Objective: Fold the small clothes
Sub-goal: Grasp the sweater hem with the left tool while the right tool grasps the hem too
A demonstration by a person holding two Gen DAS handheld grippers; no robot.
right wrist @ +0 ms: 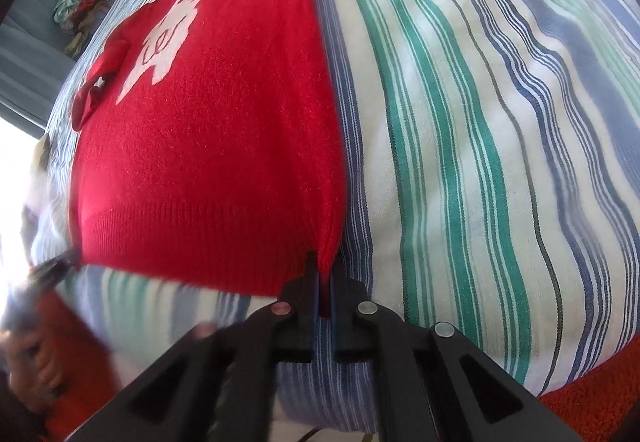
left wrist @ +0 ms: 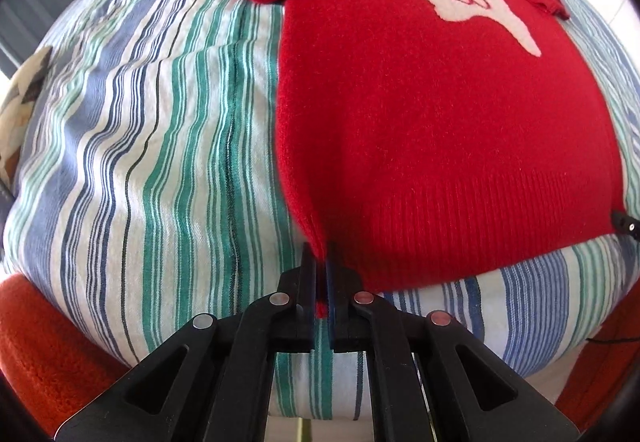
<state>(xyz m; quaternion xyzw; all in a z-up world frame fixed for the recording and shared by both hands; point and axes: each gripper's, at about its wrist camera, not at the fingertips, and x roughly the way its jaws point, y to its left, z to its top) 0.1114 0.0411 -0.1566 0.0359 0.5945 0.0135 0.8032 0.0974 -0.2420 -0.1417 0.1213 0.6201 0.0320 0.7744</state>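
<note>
A small red knitted sweater (left wrist: 420, 113) with a white animal figure lies face up on a striped bedsheet (left wrist: 160, 161). Its short sleeves spread out at the far end. My left gripper (left wrist: 321, 258) is shut on the near left corner of the ribbed hem, with red knit pinched between its black fingers. In the right wrist view the same red sweater (right wrist: 208, 145) fills the left half, and my right gripper (right wrist: 325, 266) is shut on the near right hem corner. The other gripper's tip (right wrist: 56, 266) shows at the hem's far corner.
The striped sheet (right wrist: 460, 141) covers a bed that extends on both sides of the sweater. An orange-red rug or blanket (left wrist: 44, 346) lies below the near bed edge. A heap of clothes (right wrist: 80, 9) sits by the far wall. A patterned pillow (left wrist: 24, 109) rests at the left.
</note>
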